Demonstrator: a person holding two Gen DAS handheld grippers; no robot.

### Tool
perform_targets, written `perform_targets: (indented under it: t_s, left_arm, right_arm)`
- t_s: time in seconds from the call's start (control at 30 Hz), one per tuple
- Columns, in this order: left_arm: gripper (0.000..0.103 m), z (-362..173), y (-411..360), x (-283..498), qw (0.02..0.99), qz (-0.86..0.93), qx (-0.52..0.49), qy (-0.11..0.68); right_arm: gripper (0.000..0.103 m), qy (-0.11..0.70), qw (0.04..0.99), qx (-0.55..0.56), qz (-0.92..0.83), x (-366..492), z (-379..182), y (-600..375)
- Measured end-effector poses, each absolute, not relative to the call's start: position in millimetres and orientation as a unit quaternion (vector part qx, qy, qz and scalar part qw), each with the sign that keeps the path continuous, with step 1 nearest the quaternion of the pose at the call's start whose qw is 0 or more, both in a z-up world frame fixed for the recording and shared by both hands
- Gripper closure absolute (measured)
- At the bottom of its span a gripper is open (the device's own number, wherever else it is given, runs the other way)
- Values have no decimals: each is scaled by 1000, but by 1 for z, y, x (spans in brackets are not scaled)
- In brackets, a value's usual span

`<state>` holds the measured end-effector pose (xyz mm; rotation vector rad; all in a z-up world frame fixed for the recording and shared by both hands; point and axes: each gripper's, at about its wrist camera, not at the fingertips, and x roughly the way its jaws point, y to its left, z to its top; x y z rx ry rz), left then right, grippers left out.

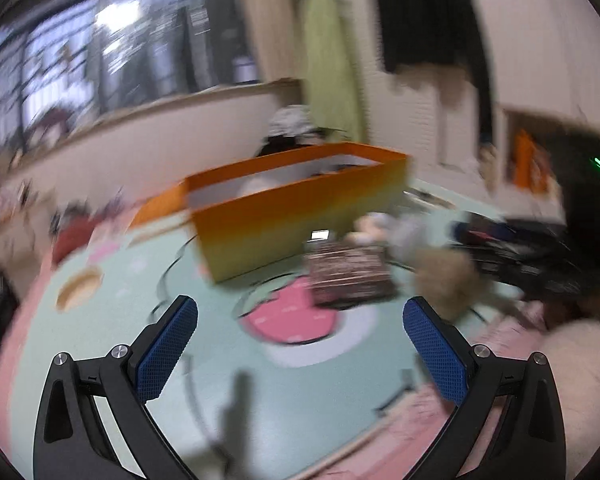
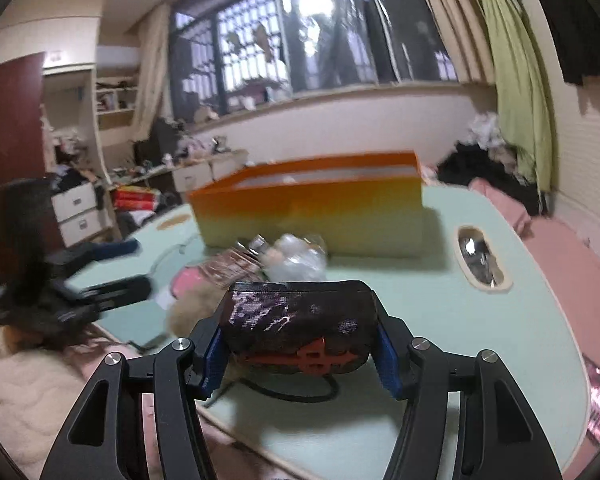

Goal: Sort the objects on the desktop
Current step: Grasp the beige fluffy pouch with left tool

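My right gripper (image 2: 300,320) is shut on a dark rounded block (image 2: 296,324) with a red mark on its front, held just above the mint-green mat (image 2: 420,320). An orange-to-yellow open box (image 2: 308,204) stands at the back of the mat. In front of it lie a patterned dark packet (image 2: 228,268), a clear plastic wrap (image 2: 296,256) and a beige fluffy thing (image 2: 192,312). My left gripper (image 1: 300,320) is open and empty above the mat, short of the orange box (image 1: 300,208) and the patterned packet (image 1: 348,276). This view is blurred.
A shiny oval dish or mirror (image 2: 480,260) lies on the mat at the right. Pink bedding (image 2: 560,248) borders the mat's right edge. A black cable (image 2: 296,394) lies under the held block. A cluttered desk with drawers (image 2: 76,208) stands at the left.
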<state>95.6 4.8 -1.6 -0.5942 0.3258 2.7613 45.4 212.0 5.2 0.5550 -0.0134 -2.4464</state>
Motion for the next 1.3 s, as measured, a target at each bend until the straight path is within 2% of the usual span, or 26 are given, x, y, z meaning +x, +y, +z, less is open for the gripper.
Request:
perform_targets:
  t_s: [0.1, 0.17, 0.2, 0.23, 0.3, 0.33, 0.4, 0.47, 0.5, 0.53, 0.6, 0.67, 0.8, 0.9, 1.3]
  left_arm:
    - [4, 13, 28, 95, 221, 945, -200, 137]
    - [15, 22, 40, 87, 257, 934, -204, 140]
    - [29, 23, 47, 84, 267, 929, -208, 148]
    - [47, 22, 55, 79, 270, 925, -213, 162]
    - [62, 14, 69, 69, 272, 914, -235, 190]
    - [65, 8, 75, 65, 276, 908, -247, 197]
    - [65, 6, 75, 63, 281, 908, -243, 193]
    - [57, 5, 69, 58, 285, 907, -254, 178]
    - [48, 5, 66, 55, 280, 909, -257, 170]
    - [45, 3, 62, 52, 278, 909, -264, 161]
    - [45, -2, 60, 49, 285, 905, -279, 150]
    - [45, -4, 68, 55, 278, 905, -269, 177]
    - [59, -9, 84, 69, 262, 901, -251, 238]
    - [62, -7, 82, 71, 261, 904, -246, 232]
    - [63, 0, 45, 96, 244, 918, -238, 203]
  right_arm:
    - [42, 6, 305, 227, -925, 40, 3, 207]
    - [42, 13, 307, 225, -925, 43, 3, 205]
    - [42, 14, 309, 226, -924, 44, 3, 205]
    - [42, 14, 310, 226, -923, 44, 2, 205]
    - [42, 11, 312, 225, -923, 45, 2, 205]
    - [42, 9, 313, 225, -922, 44, 2, 206]
    - [42, 7, 307, 227, -924, 42, 2, 206]
    - [42, 1, 312, 226, -923, 42, 2, 208]
    - [42, 3, 312, 225, -923, 43, 2, 207]
    - [42, 4, 311, 225, -923, 43, 3, 206]
    - [42, 6, 309, 224, -924, 44, 3, 205]
    - [42, 6, 306, 224, -925, 44, 3, 205]
    - [42, -27, 278, 221, -934, 41, 3, 219]
    - [42, -60, 252, 219, -941, 39, 2, 233]
    - [40, 24, 250, 220, -943, 45, 3, 210]
